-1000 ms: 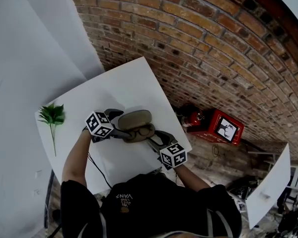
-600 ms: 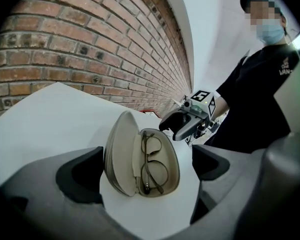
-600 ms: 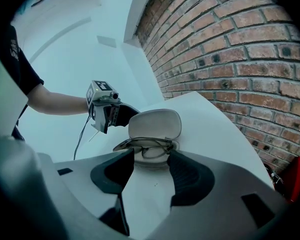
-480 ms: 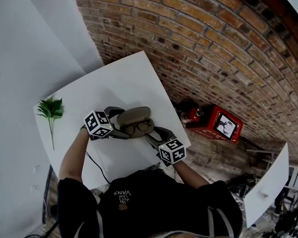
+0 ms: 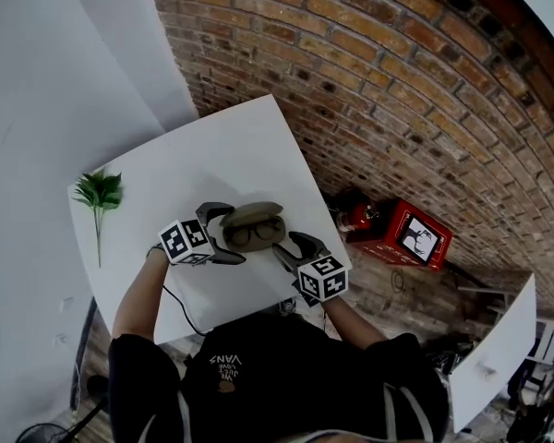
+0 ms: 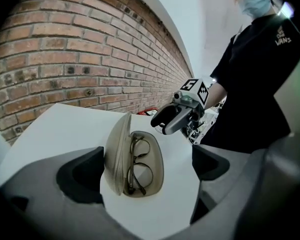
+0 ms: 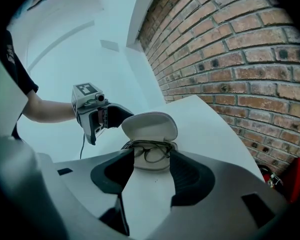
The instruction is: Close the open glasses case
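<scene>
Head view: glasses case (image 5: pixel 252 216) half open on white table (image 5: pixel 212 146), glasses (image 5: pixel 254 236) inside; left gripper (image 5: pixel 222 236) at its 9 o'clock, right gripper (image 5: pixel 294 248) at 4 o'clock.
Left gripper view: jaws spread wide, case lying between.
Right gripper view: jaws spread, flanking case's near end.

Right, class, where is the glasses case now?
In the head view, the open glasses case lies on the white table, directly between the left gripper and the right gripper.
</scene>
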